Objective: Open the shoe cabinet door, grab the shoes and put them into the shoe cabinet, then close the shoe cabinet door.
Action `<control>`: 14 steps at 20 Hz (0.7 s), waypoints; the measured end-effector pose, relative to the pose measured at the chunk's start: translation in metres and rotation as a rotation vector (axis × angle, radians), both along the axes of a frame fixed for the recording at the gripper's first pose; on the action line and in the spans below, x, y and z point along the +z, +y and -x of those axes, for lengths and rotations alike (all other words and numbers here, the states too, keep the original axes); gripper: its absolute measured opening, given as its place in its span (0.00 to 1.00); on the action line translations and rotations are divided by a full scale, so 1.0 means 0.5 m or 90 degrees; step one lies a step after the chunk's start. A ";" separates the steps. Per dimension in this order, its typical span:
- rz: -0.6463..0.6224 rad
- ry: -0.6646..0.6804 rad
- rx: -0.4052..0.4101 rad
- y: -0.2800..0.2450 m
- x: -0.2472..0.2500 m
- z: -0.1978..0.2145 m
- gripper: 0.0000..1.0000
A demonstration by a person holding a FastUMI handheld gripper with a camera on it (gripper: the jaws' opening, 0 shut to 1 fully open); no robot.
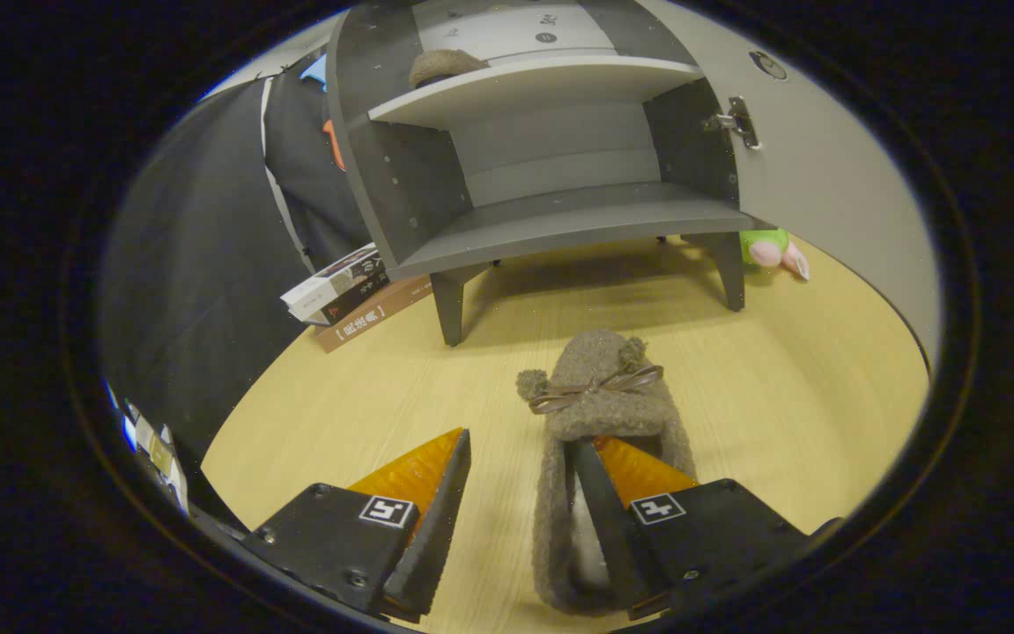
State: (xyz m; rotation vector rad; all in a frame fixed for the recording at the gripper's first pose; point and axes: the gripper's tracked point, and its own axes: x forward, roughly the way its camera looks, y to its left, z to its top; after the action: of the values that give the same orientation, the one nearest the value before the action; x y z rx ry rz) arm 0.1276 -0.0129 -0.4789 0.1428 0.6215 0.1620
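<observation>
The gripper (520, 458) is standing with its two fingers spread apart, low over the pale wood-grain floor (824, 396). The left finger is resting clear of everything, while the right finger is reaching into the opening of a grey-brown fuzzy slipper with a thin ribbon bow and pompoms (599, 396); the slipper's left wall is lying in the gap between the fingers, and nothing is being pressed from both sides. The slipper is lying flat on the floor, toe pointing away toward the dark grey shoe cabinet on short legs (559, 202), which is standing well beyond the fingers. The light grey cabinet door (832, 185) is swung open to the right, with a metal hinge (736, 121) showing at its inner edge. The lower shelf is bare; on the upper shelf a second rounded grey-brown object (445, 66) is sitting, probably the matching slipper, though it is too small to confirm. A stack of books (352, 295) is lying on the floor just left of the cabinet's front leg, and a green and pink plush toy (773, 249) is lying behind the right leg, beside the door.
</observation>
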 end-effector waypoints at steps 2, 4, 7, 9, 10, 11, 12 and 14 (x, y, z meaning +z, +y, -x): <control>0.005 0.005 -0.023 -0.017 -0.026 -0.030 0.51; -0.038 -0.009 -0.034 -0.028 -0.011 -0.029 0.26; -0.079 -0.029 -0.003 -0.019 0.018 -0.014 0.08; -0.085 -0.039 -0.006 -0.028 0.055 0.015 0.08; -0.092 -0.043 -0.001 -0.025 0.074 0.031 0.08; -0.095 -0.046 0.005 -0.023 0.094 0.045 0.08; -0.094 -0.051 0.012 -0.018 0.115 0.056 0.08; -0.084 -0.075 0.018 -0.017 0.165 0.072 0.08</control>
State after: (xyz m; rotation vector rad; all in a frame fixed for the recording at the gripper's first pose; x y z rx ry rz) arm 0.0916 -0.0215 -0.3965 0.2503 0.4950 0.2372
